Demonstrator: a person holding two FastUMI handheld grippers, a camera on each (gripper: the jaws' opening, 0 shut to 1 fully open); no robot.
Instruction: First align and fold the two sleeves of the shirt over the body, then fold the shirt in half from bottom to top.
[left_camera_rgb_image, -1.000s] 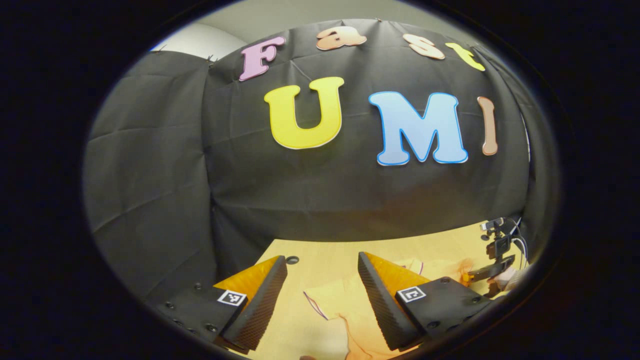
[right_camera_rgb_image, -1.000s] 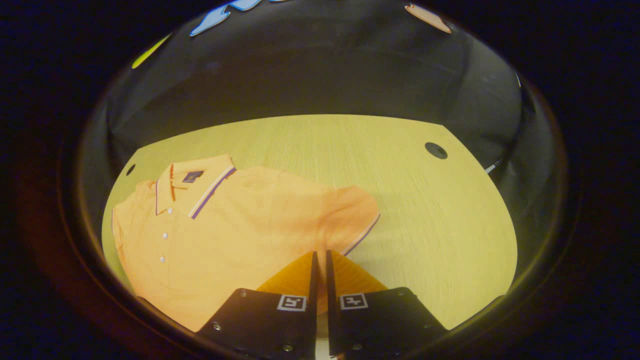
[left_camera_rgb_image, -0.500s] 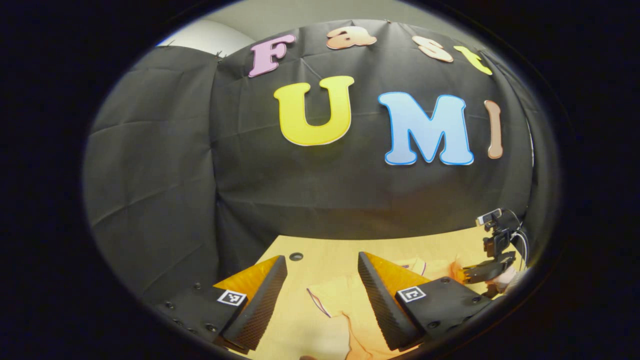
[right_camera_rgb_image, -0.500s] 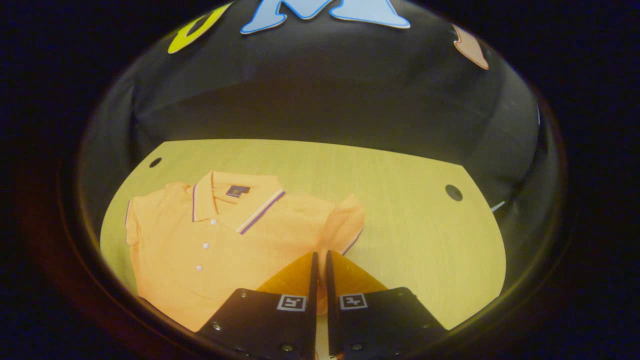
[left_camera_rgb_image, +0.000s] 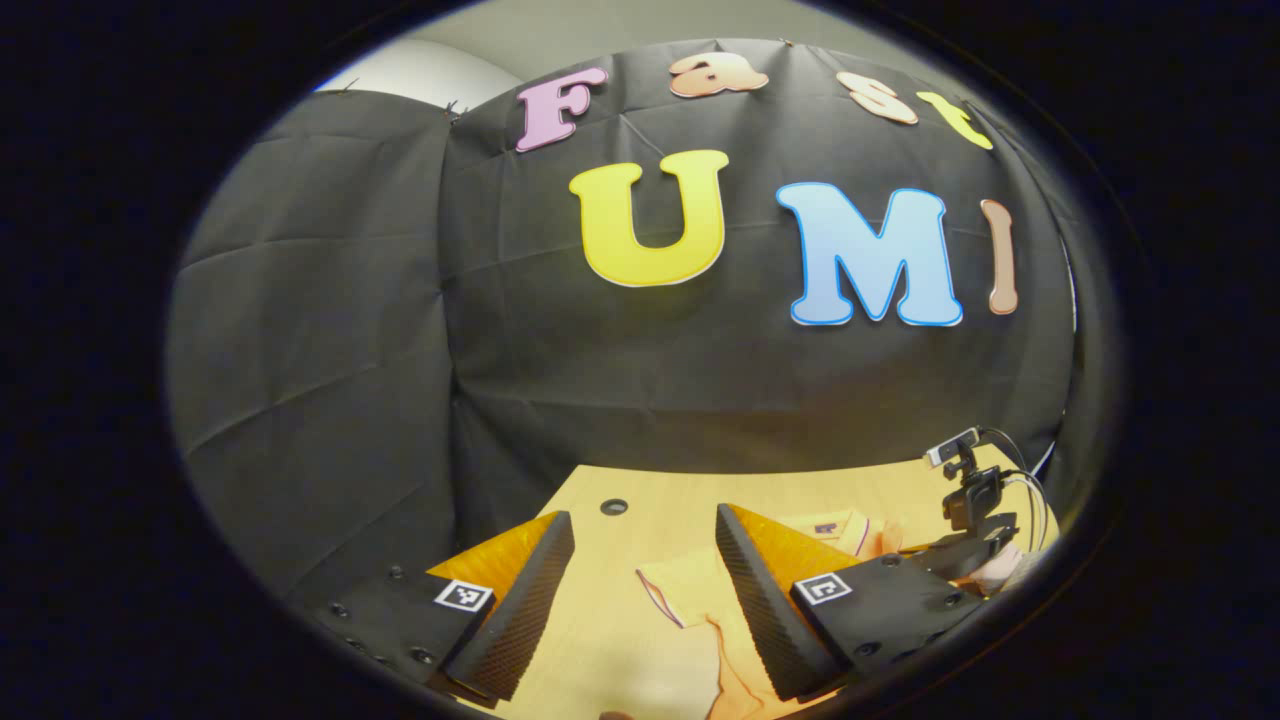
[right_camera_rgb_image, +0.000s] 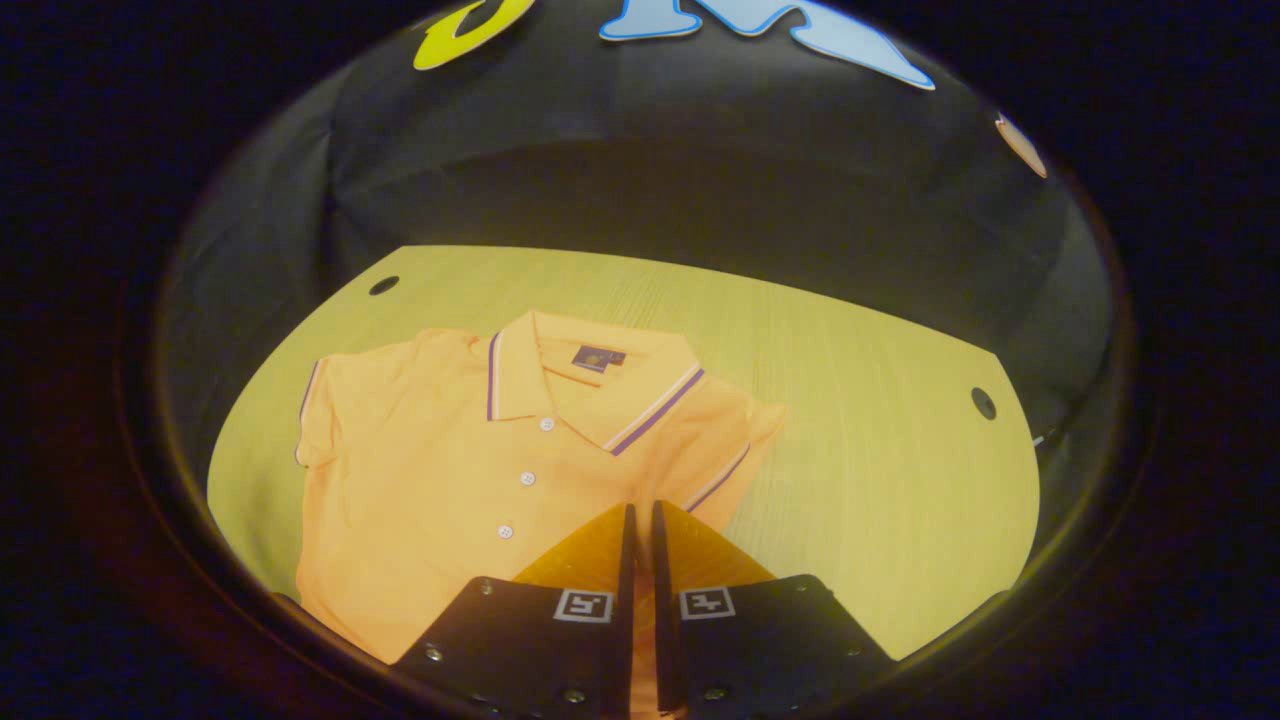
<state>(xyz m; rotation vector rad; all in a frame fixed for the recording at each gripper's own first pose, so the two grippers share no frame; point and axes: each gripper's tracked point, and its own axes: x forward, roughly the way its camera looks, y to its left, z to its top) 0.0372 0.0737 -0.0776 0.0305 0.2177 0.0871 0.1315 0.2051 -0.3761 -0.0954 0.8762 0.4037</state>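
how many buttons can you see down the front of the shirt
3 on the shirt: one just under the collar, one below it, the lowest left of the right hand-held gripper. More may lie hidden farther down.

No text can be read: the small dark label inside the shirt collar is too small to make out, and the square markers on the gripper carry only patterns.

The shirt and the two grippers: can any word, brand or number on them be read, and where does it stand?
Neck label inside the shirt collar: too small to read.
Square markers on the right gripper: black-and-white patterns, no words.
Square markers on the left gripper: patterns too, no words.
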